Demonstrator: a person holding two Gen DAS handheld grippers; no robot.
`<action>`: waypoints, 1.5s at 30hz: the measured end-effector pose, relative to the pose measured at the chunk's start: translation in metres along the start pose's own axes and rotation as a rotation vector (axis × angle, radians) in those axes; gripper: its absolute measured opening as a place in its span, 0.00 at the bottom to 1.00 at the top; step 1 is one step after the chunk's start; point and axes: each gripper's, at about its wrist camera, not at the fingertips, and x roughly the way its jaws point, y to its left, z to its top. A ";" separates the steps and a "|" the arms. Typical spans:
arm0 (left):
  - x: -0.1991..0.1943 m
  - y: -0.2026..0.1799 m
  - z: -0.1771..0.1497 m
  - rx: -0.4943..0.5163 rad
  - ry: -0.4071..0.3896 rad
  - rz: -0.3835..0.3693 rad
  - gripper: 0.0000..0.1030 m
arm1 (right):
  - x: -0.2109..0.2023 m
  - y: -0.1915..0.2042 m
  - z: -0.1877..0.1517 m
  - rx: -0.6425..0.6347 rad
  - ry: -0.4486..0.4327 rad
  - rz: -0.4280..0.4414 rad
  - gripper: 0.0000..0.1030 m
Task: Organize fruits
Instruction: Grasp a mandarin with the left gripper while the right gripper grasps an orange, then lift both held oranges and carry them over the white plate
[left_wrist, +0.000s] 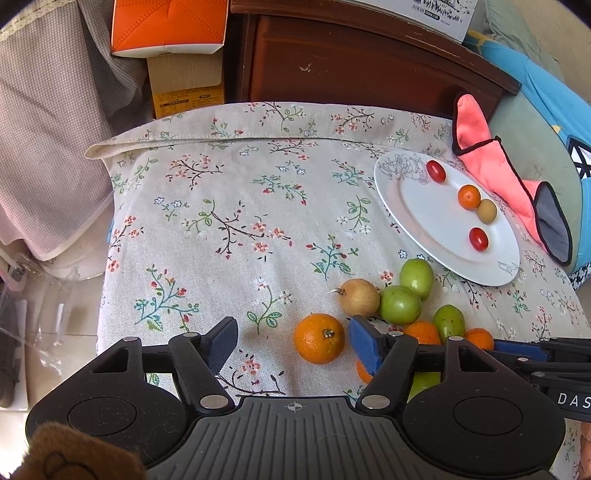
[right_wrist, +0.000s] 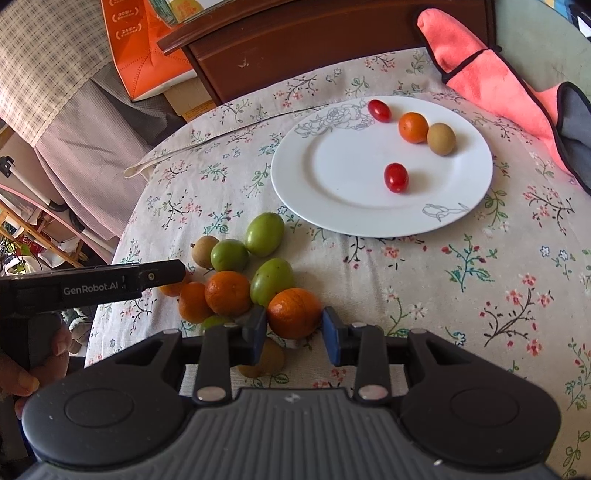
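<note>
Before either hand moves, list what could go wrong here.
1. The right gripper pinches an orange that seems to touch a green fruit in the pile; lifting may set neighbours rolling.
2. The left gripper is open around a lone orange; one finger sits against the pile and may nudge it.
3. The round fruit on the plate could roll when more lands.

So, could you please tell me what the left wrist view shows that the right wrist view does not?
Only the left wrist view shows the left gripper open, with an orange lying free between its pads, and a stemmed tan pear.

Only the right wrist view shows the right gripper shut on another orange, and a hand at the left edge.

Both show the white plate with two cherry tomatoes, a small orange and a tan fruit.
</note>
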 end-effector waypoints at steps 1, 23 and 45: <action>0.002 -0.003 -0.002 0.016 0.006 0.002 0.63 | 0.000 0.000 0.000 -0.003 0.001 -0.003 0.33; 0.002 -0.017 -0.010 0.088 -0.043 0.009 0.28 | 0.002 0.003 -0.001 -0.026 0.001 -0.019 0.31; -0.043 -0.031 0.020 0.106 -0.279 -0.025 0.27 | -0.045 -0.001 0.034 -0.034 -0.201 0.005 0.30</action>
